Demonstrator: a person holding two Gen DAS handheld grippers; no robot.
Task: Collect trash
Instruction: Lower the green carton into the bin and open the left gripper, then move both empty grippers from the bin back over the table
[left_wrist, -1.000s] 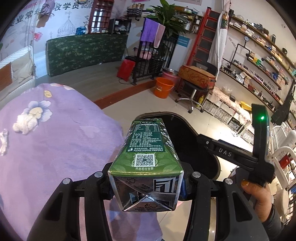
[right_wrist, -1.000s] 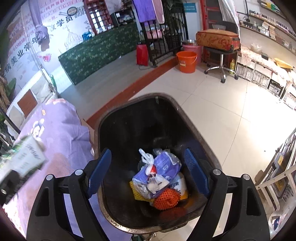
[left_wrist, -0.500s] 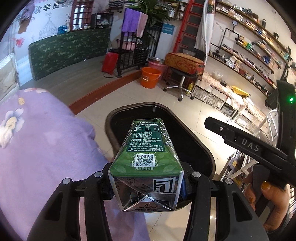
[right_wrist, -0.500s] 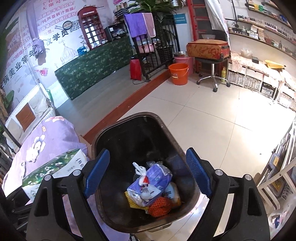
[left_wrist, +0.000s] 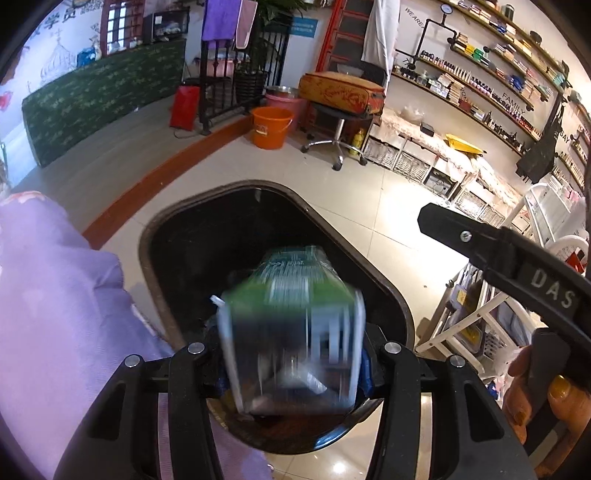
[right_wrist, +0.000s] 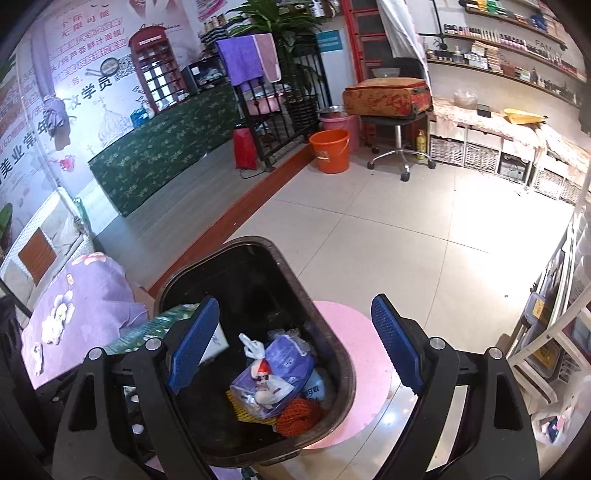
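A green drink carton (left_wrist: 291, 332) is blurred with motion between the fingers of my left gripper (left_wrist: 293, 363), right over the black trash bin (left_wrist: 170, 236). The jaws stand a little wider than the carton, and the grip cannot be made out through the blur. The carton's end also shows in the right wrist view (right_wrist: 155, 328) at the bin's left rim (right_wrist: 236, 243). My right gripper (right_wrist: 295, 347) is open and empty above the bin, its blue pads (right_wrist: 192, 343) wide apart. Bagged trash (right_wrist: 273, 373) and an orange net (right_wrist: 299, 419) lie in the bin.
A table with a purple flowered cloth (left_wrist: 55, 314) lies left of the bin; it also shows in the right wrist view (right_wrist: 74, 314). A pink round stool (right_wrist: 354, 354) is under the bin. An orange bucket (right_wrist: 330, 151), a swivel stool (right_wrist: 395, 147) and shelves stand farther off on the tiled floor.
My left gripper has carried the carton from over the table to over the bin's mouth. The carton is now blurred and sits lower between the fingers. My right gripper has pulled back and up.
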